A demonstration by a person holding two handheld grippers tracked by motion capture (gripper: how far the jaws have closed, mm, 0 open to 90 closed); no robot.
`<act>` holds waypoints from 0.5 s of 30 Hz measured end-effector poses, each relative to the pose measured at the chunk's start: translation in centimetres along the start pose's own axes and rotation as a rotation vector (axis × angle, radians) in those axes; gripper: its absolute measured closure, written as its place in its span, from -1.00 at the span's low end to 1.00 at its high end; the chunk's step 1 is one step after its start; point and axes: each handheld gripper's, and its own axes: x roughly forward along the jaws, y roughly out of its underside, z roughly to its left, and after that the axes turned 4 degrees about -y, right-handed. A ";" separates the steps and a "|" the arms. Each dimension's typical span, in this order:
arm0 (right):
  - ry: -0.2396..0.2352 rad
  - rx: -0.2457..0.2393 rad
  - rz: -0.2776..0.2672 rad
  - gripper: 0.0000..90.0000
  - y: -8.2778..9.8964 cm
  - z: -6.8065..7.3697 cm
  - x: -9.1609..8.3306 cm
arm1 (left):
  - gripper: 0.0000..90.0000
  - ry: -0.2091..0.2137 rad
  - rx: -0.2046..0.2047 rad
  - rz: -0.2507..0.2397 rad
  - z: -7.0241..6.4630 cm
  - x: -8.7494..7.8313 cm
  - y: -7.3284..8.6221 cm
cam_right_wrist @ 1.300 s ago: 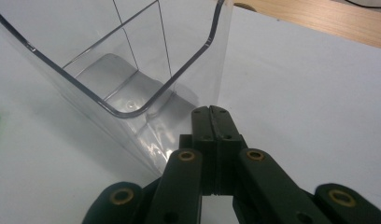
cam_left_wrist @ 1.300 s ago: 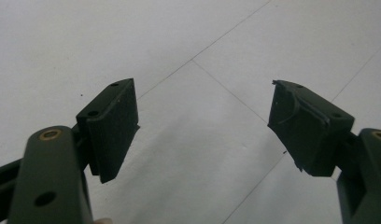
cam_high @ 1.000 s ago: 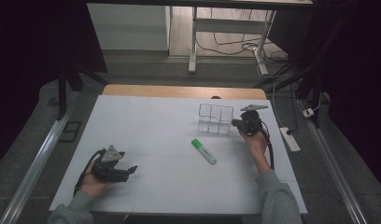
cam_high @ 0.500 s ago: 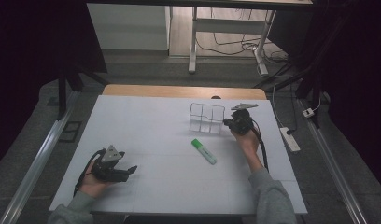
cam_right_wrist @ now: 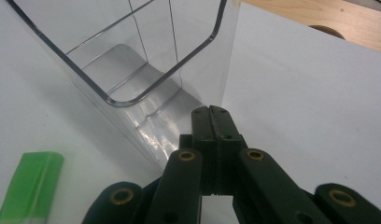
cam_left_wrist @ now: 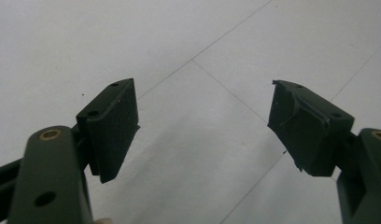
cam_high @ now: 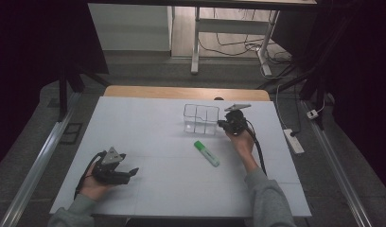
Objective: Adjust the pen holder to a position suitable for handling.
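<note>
The right gripper [cam_high: 225,124], jaws pressed together, touches the right wall of the clear divided box [cam_high: 200,118] near the table's [cam_high: 148,118] far edge. The left gripper [cam_high: 127,174], jaws apart, rests near the front-left corner. A green marker [cam_high: 206,153] lies between.

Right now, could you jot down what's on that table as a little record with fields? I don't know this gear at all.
Surface: white table
Box: clear, divided into compartments, upright, nothing seen inside
Marker: green, lying flat, nearer the person than the box
Left hand-held gripper: open, over bare table, holding nothing
Right hand-held gripper: shut, tips against the box's outer wall
Person: one hand on each gripper
</note>
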 end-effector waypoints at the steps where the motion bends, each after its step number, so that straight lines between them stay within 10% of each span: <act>1: -0.002 -0.003 0.002 0.98 -0.1 0.1 0.1 | -0.47 0.000 0.000 0.000 0.0 0.0 0.0; 15: -0.028 -0.007 -0.007 0.98 -0.9 1.3 1.4 | -0.47 -0.002 0.001 0.000 0.0 -0.1 0.0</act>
